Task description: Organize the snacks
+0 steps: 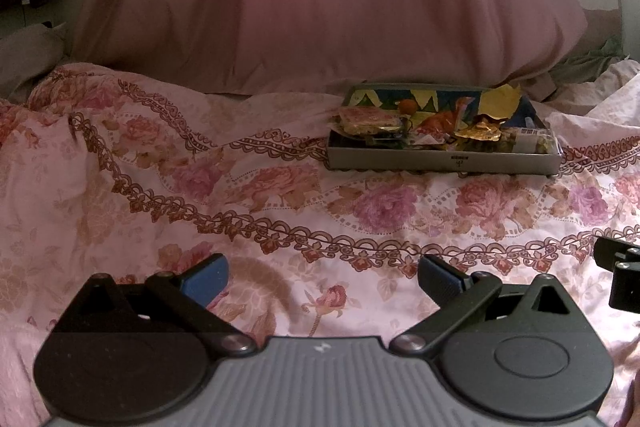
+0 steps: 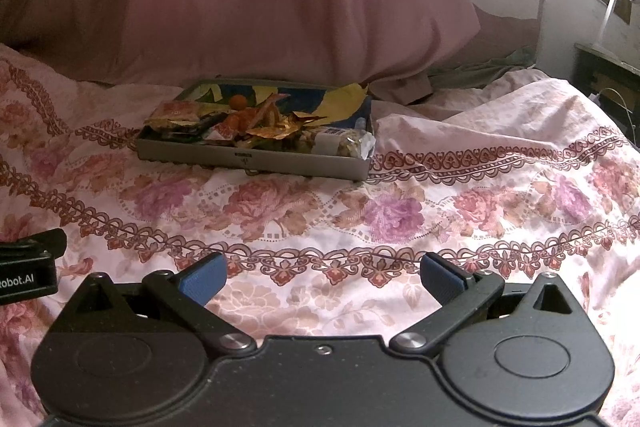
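crinkly snacks fill shallow rectangular tray.

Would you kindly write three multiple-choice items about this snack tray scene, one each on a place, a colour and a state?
1. Where does the grey tray sit?
A. on the floral bedspread
B. on a wooden desk
C. on the window sill

2. What colour are the gripper finger pads?
A. red
B. blue
C. white

3. How is the right gripper?
A. shut on a snack
B. shut on nothing
C. open, holding nothing

Answers:
1 A, floral cloth shows all around the tray.
2 B, both pads are blue in each wrist view.
3 C, its jaws stand wide apart over bare cloth, as do those of the left gripper.
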